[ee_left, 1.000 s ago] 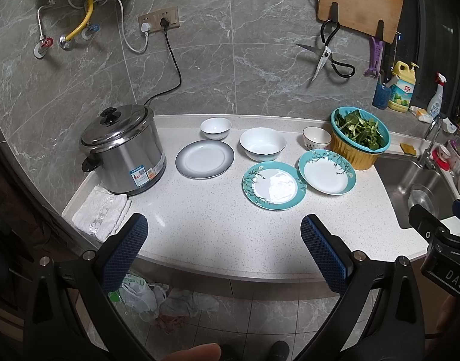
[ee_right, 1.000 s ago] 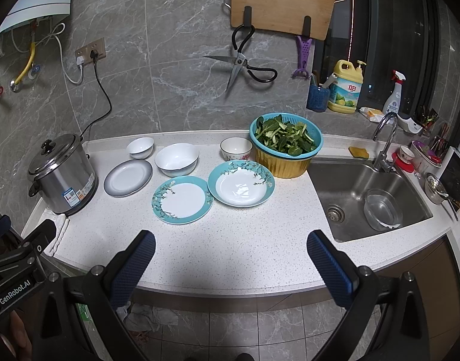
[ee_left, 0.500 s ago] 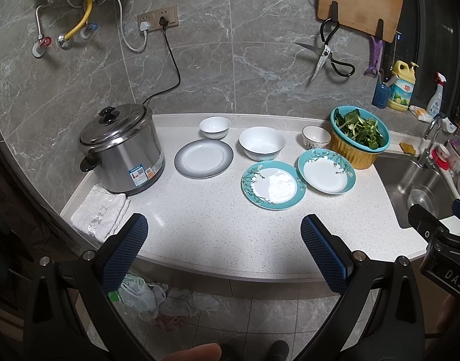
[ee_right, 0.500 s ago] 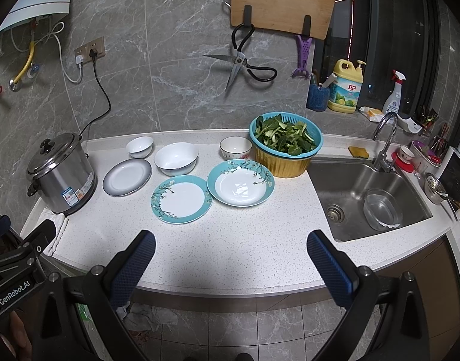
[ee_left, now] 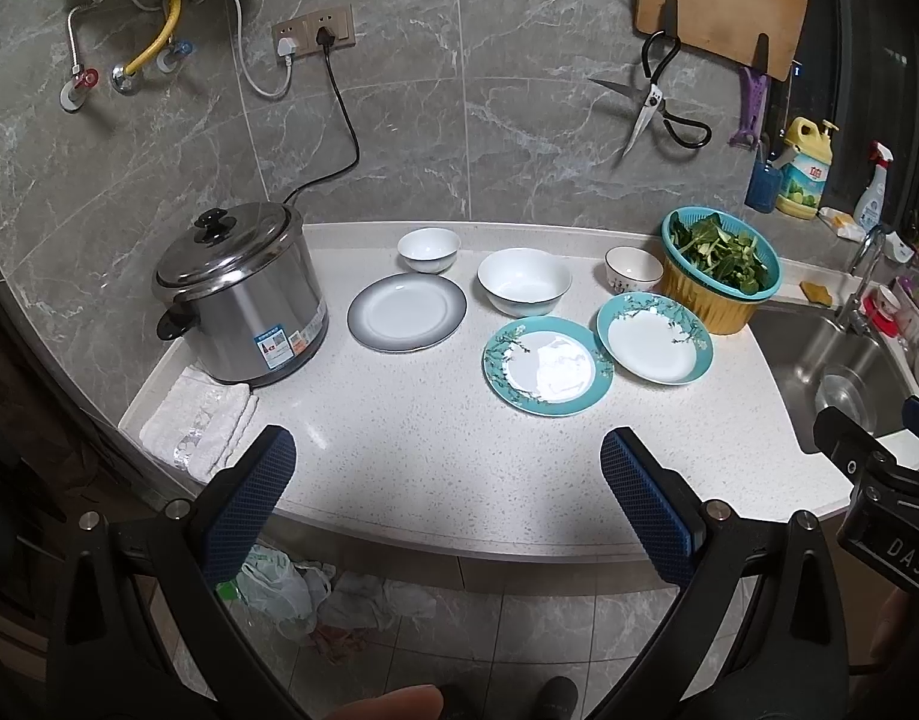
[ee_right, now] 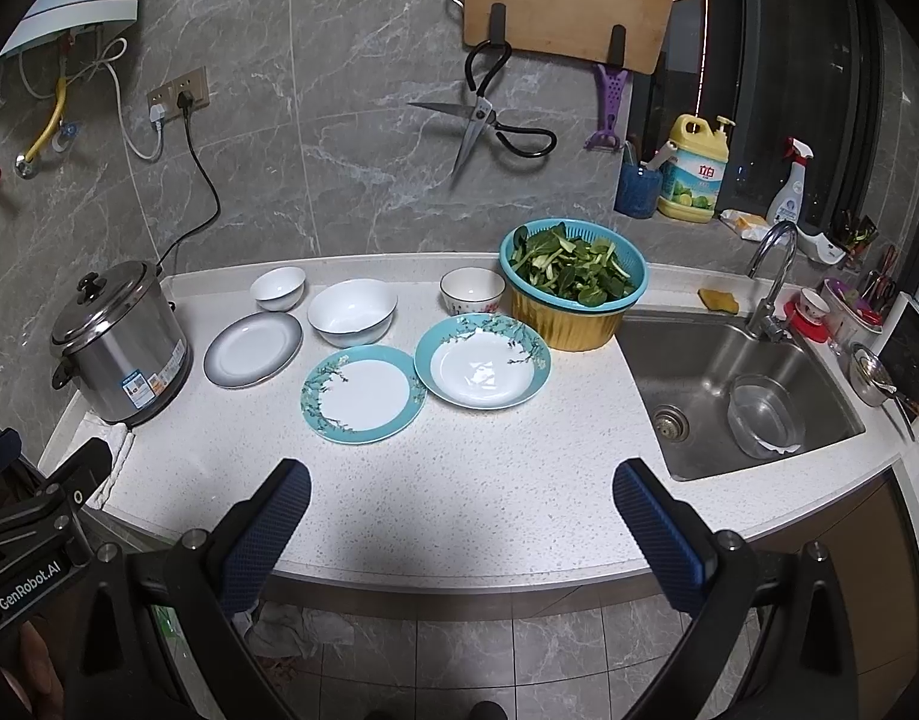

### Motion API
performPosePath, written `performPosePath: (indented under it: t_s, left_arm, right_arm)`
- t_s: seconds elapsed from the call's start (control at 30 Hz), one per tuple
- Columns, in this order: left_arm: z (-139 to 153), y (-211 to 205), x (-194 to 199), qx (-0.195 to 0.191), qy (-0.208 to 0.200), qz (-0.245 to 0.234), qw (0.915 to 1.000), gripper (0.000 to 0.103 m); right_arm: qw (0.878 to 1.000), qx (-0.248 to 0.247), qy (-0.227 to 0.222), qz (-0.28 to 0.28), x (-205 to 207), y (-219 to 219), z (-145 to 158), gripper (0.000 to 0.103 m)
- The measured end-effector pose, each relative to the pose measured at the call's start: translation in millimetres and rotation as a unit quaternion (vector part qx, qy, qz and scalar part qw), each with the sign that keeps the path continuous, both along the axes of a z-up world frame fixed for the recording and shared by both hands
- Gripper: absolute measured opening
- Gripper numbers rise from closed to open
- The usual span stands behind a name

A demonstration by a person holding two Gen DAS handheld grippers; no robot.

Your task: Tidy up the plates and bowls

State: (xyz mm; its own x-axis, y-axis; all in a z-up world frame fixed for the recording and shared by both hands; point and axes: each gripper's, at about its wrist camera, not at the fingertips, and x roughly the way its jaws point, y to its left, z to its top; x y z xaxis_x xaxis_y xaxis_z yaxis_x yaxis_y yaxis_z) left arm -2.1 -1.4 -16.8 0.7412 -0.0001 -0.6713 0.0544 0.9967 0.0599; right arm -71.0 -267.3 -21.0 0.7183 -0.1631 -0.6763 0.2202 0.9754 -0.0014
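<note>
Roughly, by label:
Counter (ee_right: 459, 480): white speckled top; front half bare, wide free strip btwn the dishes and the front edge. Sink (ee_right: 699, 360) cuts in at the right end, rice cooker (ee_left: 243, 300) and folded cloth (ee_left: 195, 426) fill the left end.
Plates: grey-rimmed plate (ee_left: 406, 312) just right of the cooker; flat teal plate (ee_right: 363, 393) nearer the front; deeper teal plate (ee_right: 482, 360) to its right, rims v. close or overlapping, can't tell which.
Bowls: back row by the wall – small white bowl (ee_left: 428, 249), big white bowl (ee_left: 524, 282), patterned bowl (ee_right: 472, 291) right beside the greens basket (ee_right: 573, 288).
Left gripper (ee_left: 447, 477): jaws wide apart, holds nothing, touches nothing; hangs over the front edge, well short of the dishes.
Right gripper (ee_right: 459, 510): same – spread wide, empty, above the front edge, facing the teal plates.
Hidden/unclear: gripper bodies block the lower frame; floor under the counter shows bags and rags, hard to make out. A fingertip pokes in at the bottom edge of the left view. Each view catches only a corner of the other gripper.
</note>
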Motion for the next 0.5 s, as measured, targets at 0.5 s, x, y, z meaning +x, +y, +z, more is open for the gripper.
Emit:
performPosePath:
  t_s: [0.5]
  left_arm:
    - [-22.6,-1.3,18.8,-0.003,0.022,-0.006,0.9997,0.103]
  right_arm:
    - [1.0,-0.001,0.012,-0.006,16.1,6.1,-9.8,0.103]
